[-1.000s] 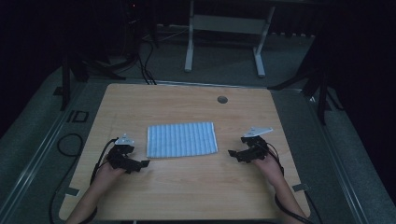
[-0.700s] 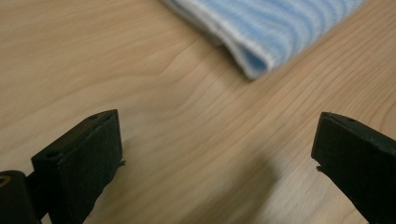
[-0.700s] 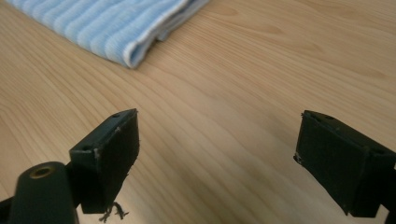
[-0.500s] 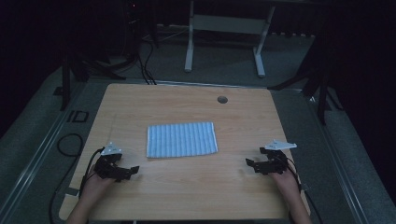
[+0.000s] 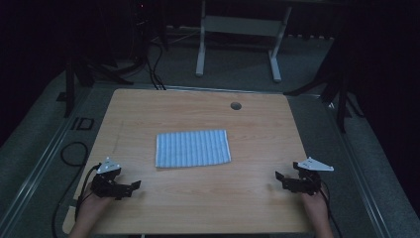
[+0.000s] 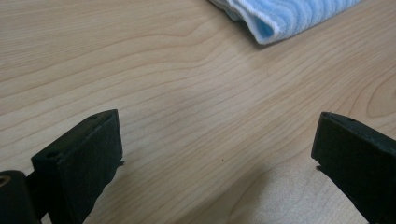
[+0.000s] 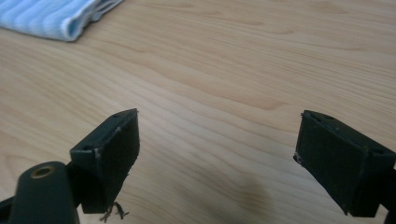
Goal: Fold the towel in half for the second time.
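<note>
A folded blue-and-white striped cloth (image 5: 193,148) lies flat in the middle of the wooden table (image 5: 198,114). My left gripper (image 5: 132,186) rests low near the front left corner, open, with bare wood between its jaws. The cloth's corner (image 6: 280,21) shows at the top of the left gripper view, well apart from the jaws. My right gripper (image 5: 278,179) sits near the front right edge, also open and holding nothing. In the right gripper view, the cloth (image 7: 51,16) lies at the upper left, far from the jaws.
A round cable hole (image 5: 236,105) sits in the table near its far edge. A white metal frame (image 5: 237,29) stands on the dark floor beyond the table. Black cables (image 5: 74,153) trail off the left side.
Both grippers have drawn back from the cloth's sides toward the table's front corners, left going left and right going right. The cloth stays flat in place.
</note>
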A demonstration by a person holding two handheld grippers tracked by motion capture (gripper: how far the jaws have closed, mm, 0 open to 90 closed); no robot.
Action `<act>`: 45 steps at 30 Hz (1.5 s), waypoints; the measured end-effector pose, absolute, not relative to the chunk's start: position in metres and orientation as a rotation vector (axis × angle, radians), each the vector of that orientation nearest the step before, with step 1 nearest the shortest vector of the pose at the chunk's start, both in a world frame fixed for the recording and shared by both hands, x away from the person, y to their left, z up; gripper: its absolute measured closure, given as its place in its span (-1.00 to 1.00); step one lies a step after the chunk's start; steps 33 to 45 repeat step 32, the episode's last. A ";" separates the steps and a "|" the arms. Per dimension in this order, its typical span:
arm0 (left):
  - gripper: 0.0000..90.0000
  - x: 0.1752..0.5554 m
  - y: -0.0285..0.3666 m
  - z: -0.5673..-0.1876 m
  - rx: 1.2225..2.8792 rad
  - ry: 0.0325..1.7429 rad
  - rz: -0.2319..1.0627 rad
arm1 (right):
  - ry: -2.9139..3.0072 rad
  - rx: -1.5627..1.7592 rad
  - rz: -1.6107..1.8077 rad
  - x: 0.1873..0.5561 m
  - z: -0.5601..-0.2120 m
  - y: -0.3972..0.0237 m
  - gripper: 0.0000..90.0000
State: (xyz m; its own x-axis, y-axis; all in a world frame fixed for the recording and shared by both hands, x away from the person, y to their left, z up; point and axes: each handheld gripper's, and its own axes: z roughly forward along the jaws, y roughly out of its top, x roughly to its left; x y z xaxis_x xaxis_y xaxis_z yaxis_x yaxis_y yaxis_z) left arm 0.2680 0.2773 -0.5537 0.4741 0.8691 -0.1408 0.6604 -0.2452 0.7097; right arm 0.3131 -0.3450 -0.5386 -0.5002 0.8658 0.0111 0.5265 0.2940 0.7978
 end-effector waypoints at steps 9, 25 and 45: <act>-0.96 0.261 0.276 -0.553 1.941 1.279 0.443 | 2.079 1.274 1.089 0.313 -0.539 -0.352 -0.70; -0.96 0.260 0.284 -0.556 1.872 1.343 0.473 | 2.030 1.308 1.121 0.312 -0.540 -0.358 -0.69; -0.96 0.259 0.286 -0.555 1.852 1.351 0.484 | 2.025 1.309 1.113 0.312 -0.540 -0.357 -0.69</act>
